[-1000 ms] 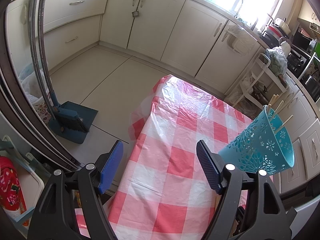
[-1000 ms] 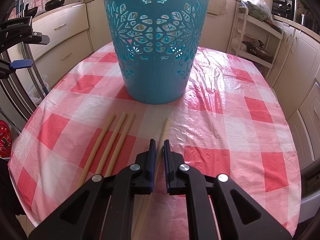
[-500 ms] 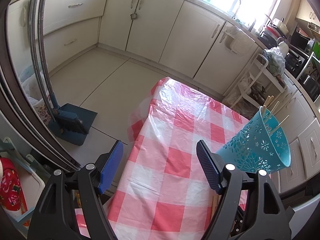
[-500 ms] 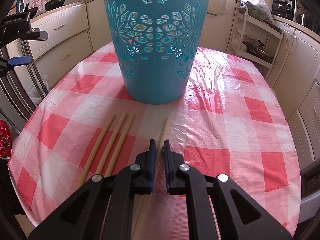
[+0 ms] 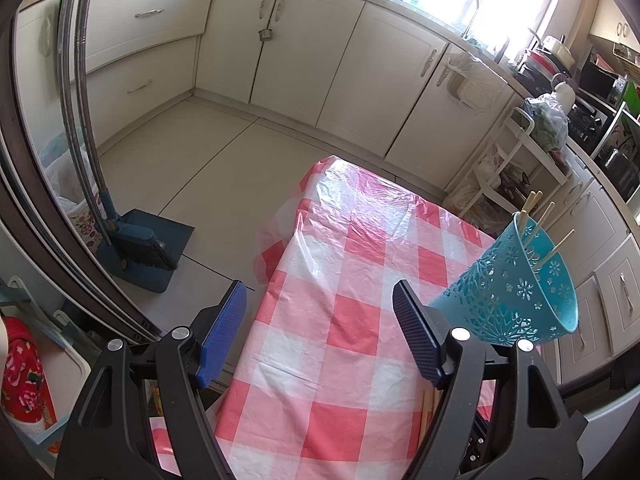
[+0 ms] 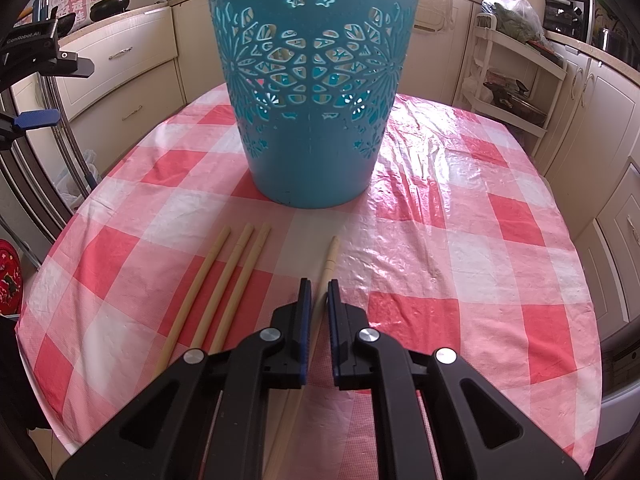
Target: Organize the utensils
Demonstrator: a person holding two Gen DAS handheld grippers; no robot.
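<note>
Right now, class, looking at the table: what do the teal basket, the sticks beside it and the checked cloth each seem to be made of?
Teal basket: likely moulded plastic, smooth with a slight sheen, with cut-out flower holes.
Sticks: probably bamboo or pale wood, matt and uncoated looking; they seem to be chopsticks.
Checked cloth: apparently thin plastic sheeting, glossy and crinkled, with bright glare from the window.

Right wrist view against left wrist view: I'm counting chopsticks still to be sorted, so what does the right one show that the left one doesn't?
Only the right wrist view shows the loose chopsticks clearly: three chopsticks side by side on the tablecloth, and a single chopstick clamped in the shut right gripper.

Only the left wrist view shows chopsticks already standing in the basket, the open, empty left gripper, and a broom and dustpan on the floor.

Both show the teal basket, the checked tablecloth and the kitchen cabinets.
</note>
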